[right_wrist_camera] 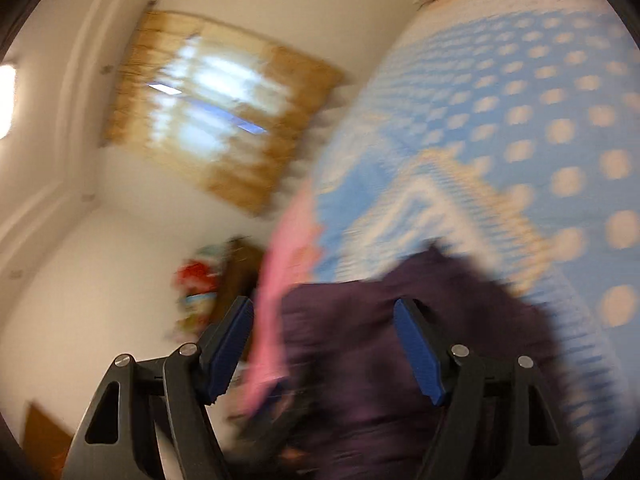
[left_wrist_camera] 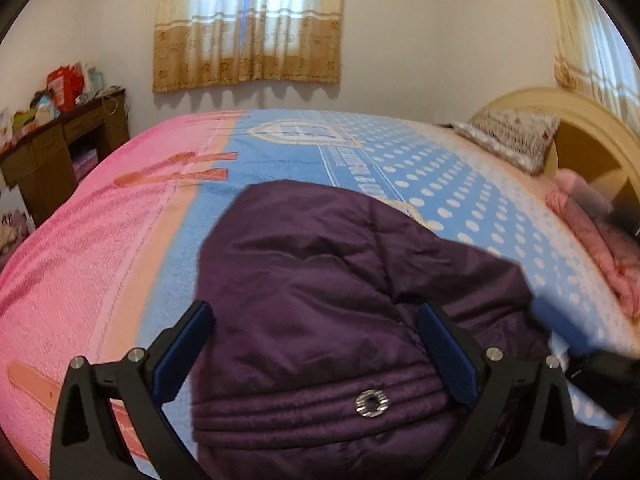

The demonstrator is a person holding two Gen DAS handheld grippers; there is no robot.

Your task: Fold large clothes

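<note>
Jacket: the purple jacket lay on the bed, filling the lower middle of the left view, its ribbed hem with a metal snap at the bottom of the frame.
Left gripper: my left gripper had its blue pads spread wide, one either side of the hem, gripping nothing. I could not tell whether the pads touched the cloth.
Right gripper: my right gripper was also wide apart and empty, with the jacket across the lower middle of its tilted, badly blurred view.
Other view of it: at the lower right of the left view a dark blurred shape was probably that right tool; I could not be sure.
Step in hand: I judged I was going in for the hem edge, to take hold for a fold.
Doing it well: I judged the ribbed band the firmest place to pinch, clear of the snap, taking all layers at once.
Risk: padded, slick-looking fabric seemed likely to slip from a shallow bite.
Nearby: a pink folded pile lay at the right edge, well apart.
</note>
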